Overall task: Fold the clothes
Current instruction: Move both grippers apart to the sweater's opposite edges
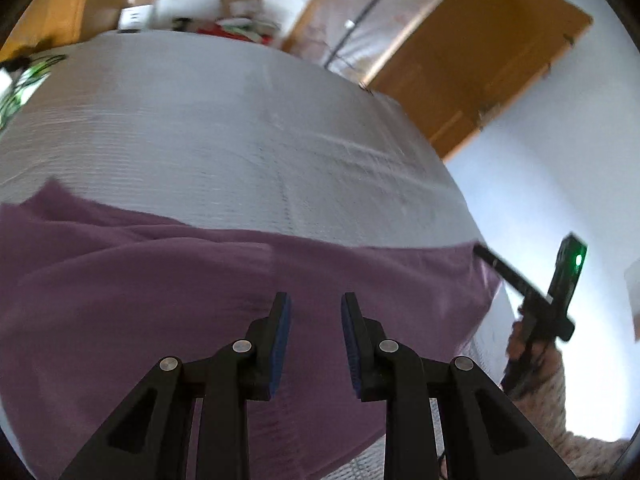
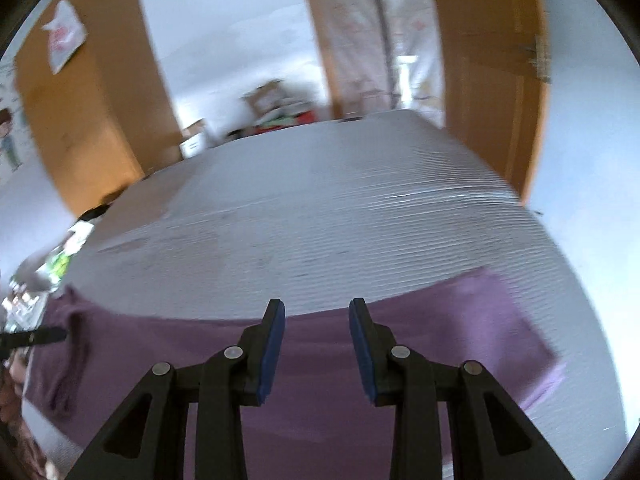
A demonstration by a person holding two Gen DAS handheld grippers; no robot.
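Note:
A purple garment [image 1: 160, 300] lies spread flat on the near part of a white ribbed bed cover [image 1: 240, 120]. My left gripper [image 1: 316, 304] hovers over the cloth, open with nothing between its blue pads. At the garment's right corner, the right gripper's fingers [image 1: 504, 272] show, held by a hand in a patterned sleeve [image 1: 536, 356]. In the right wrist view my right gripper [image 2: 316, 308] is open and empty above the garment [image 2: 440, 340], near its far edge. A finger of the left gripper [image 2: 44, 336] reaches in over the garment's left end. Both views are motion-blurred.
The bed cover [image 2: 320, 220] stretches far beyond the garment. A wooden door [image 1: 480, 60] stands at the right and a wooden wardrobe [image 2: 80, 100] at the left. Boxes and clutter [image 1: 236, 12] sit past the far edge. A green-and-white item [image 1: 20, 88] lies at the left edge.

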